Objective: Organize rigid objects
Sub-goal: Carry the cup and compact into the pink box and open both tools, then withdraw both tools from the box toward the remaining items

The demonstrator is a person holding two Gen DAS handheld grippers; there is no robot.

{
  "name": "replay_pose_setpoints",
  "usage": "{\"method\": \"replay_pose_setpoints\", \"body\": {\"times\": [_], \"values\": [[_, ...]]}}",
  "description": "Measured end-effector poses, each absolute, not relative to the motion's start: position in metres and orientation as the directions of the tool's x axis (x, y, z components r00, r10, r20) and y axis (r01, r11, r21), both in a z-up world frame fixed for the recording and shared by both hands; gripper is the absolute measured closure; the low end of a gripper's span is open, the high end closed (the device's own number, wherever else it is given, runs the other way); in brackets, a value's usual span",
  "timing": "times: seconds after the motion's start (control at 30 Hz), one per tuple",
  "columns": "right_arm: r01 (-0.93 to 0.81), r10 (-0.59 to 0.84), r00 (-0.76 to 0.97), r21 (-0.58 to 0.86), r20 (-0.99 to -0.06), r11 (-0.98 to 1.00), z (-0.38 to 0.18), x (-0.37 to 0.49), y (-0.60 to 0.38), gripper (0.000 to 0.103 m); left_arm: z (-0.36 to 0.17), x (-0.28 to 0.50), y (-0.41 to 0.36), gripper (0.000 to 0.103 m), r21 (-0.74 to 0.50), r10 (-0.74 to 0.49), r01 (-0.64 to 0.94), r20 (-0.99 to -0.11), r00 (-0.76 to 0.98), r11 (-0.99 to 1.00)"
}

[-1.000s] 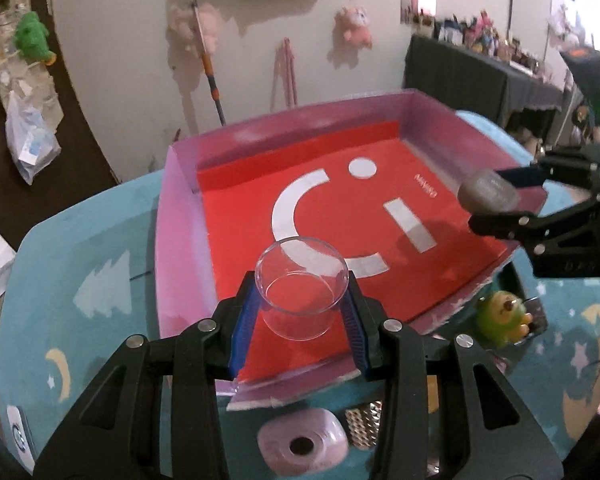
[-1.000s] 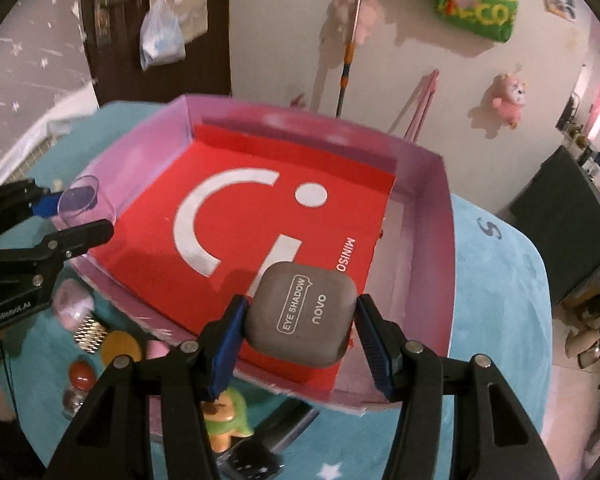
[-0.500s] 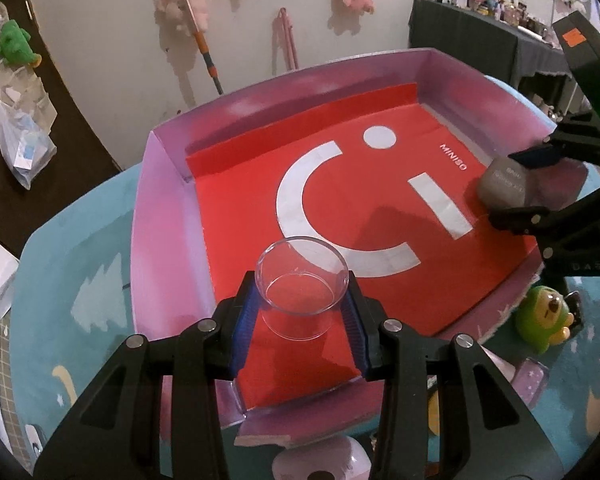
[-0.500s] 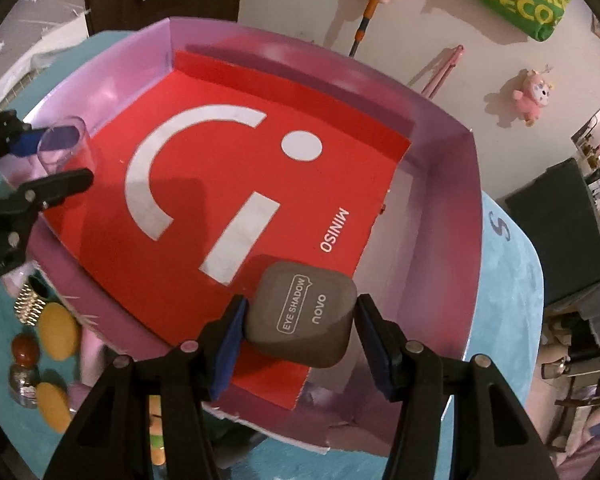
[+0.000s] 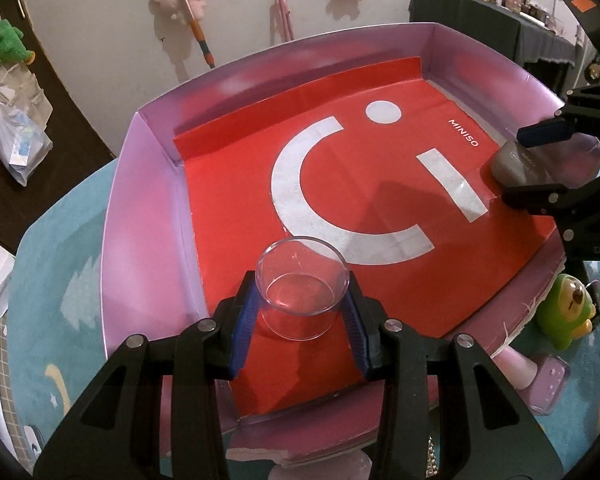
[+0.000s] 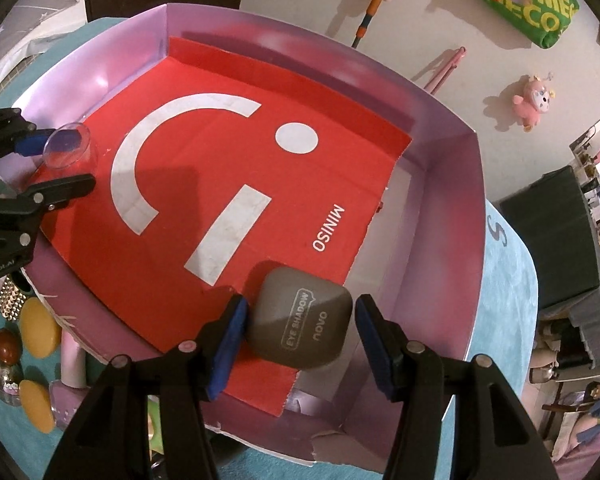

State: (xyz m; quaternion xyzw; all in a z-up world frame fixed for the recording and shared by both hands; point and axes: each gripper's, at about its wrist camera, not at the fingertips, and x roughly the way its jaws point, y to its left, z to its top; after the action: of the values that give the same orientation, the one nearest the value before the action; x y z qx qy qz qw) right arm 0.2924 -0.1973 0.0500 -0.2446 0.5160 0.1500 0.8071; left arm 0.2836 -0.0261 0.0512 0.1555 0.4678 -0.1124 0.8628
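Half a second ago the grey eye-shadow case [image 6: 300, 323] was clamped between the blue pads of the right gripper [image 6: 299, 346]; now those pads are seen parted, with a gap on either side of the case, and the case is set down at the near right corner of the red liner [image 6: 228, 168] inside the pink tray [image 6: 452, 216], partly over the liner's torn edge. In the left wrist view the same case [image 5: 526, 164] is seen lower than before, resting at the tray's right side between the spread fingers. The clear plastic cup [image 5: 302, 286] is still pinched upright between the pads of the left gripper [image 5: 302, 316], and it has been brought lower, close over the red liner near the tray's front left corner; whether its base touches the liner cannot be told. Outside the tray, a green toy figure [image 5: 566, 312] and a pale purple bottle [image 5: 540, 376] lie on the teal mat [image 5: 52, 264].
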Motion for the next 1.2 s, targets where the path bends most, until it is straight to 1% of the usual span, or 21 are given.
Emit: {"method": "replay_pose_setpoints", "body": {"times": [0.2, 0.47, 0.57, 0.63, 0.67, 0.73, 0.8, 0.87, 0.9, 1.03, 1.1, 1.13, 1.2], "values": [[-0.496, -0.01, 0.423, -0.24, -0.906, 0.835, 0.05, 0.291, -0.196, 0.044, 0.051, 0.285, -0.026, 0.064, 0.159, -0.054, 0.343, -0.842, 0.536, 0.926], [-0.496, -0.004, 0.416, -0.231, -0.909, 0.837, 0.051, 0.293, -0.196, 0.044, 0.056, 0.283, -0.027, 0.054, 0.138, -0.083, 0.349, -0.832, 0.549, 0.927], [-0.492, 0.012, 0.415, -0.213, -0.91, 0.844, 0.055, 0.289, -0.197, 0.044, 0.066, 0.277, -0.025, 0.048, 0.123, -0.107, 0.347, -0.812, 0.573, 0.93], [-0.489, 0.028, 0.422, -0.201, -0.906, 0.849, 0.061, 0.286, -0.198, 0.043, 0.079, 0.269, -0.023, 0.039, 0.115, -0.123, 0.338, -0.785, 0.607, 0.934], [-0.487, 0.04, 0.428, -0.193, -0.903, 0.852, 0.065, 0.284, -0.199, 0.042, 0.086, 0.265, -0.022, 0.037, 0.112, -0.13, 0.332, -0.769, 0.626, 0.937], [-0.482, 0.067, 0.445, -0.176, -0.893, 0.858, 0.077, 0.279, -0.2, 0.031, 0.1, 0.256, -0.018, 0.031, 0.104, -0.145, 0.32, -0.733, 0.664, 0.942], [-0.48, 0.1, 0.471, -0.16, -0.876, 0.862, 0.092, 0.27, -0.201, 0.028, 0.116, 0.244, -0.015, 0.028, 0.09, -0.162, 0.31, -0.698, 0.698, 0.947], [-0.47, 0.134, 0.498, -0.137, -0.857, 0.872, 0.109, 0.26, -0.204, 0.026, 0.13, 0.232, -0.012, 0.027, 0.077, -0.176, 0.302, -0.666, 0.725, 0.95], [-0.467, 0.151, 0.507, -0.124, -0.848, 0.875, 0.116, 0.256, -0.206, 0.023, 0.139, 0.222, -0.011, 0.026, 0.07, -0.181, 0.293, -0.645, 0.743, 0.954], [-0.457, 0.213, 0.572, -0.093, -0.792, 0.884, 0.147, 0.227, -0.21, 0.012, 0.161, 0.19, -0.005, 0.016, 0.044, -0.205, 0.28, -0.573, 0.793, 0.959], [-0.448, 0.243, 0.605, -0.072, -0.759, 0.891, 0.164, 0.208, -0.212, 0.01, 0.169, 0.177, -0.004, 0.015, 0.051, -0.168, 0.233, -0.547, 0.82, 0.971], [-0.447, 0.256, 0.618, -0.065, -0.744, 0.892, 0.17, 0.201, -0.212, 0.007, 0.175, 0.165, -0.002, 0.015, 0.045, -0.156, 0.211, -0.526, 0.836, 0.976], [-0.448, 0.288, 0.648, -0.048, -0.705, 0.893, 0.184, 0.181, -0.215, 0.002, 0.182, 0.15, -0.001, 0.015, 0.032, -0.161, 0.204, -0.501, 0.85, 0.978]]}}
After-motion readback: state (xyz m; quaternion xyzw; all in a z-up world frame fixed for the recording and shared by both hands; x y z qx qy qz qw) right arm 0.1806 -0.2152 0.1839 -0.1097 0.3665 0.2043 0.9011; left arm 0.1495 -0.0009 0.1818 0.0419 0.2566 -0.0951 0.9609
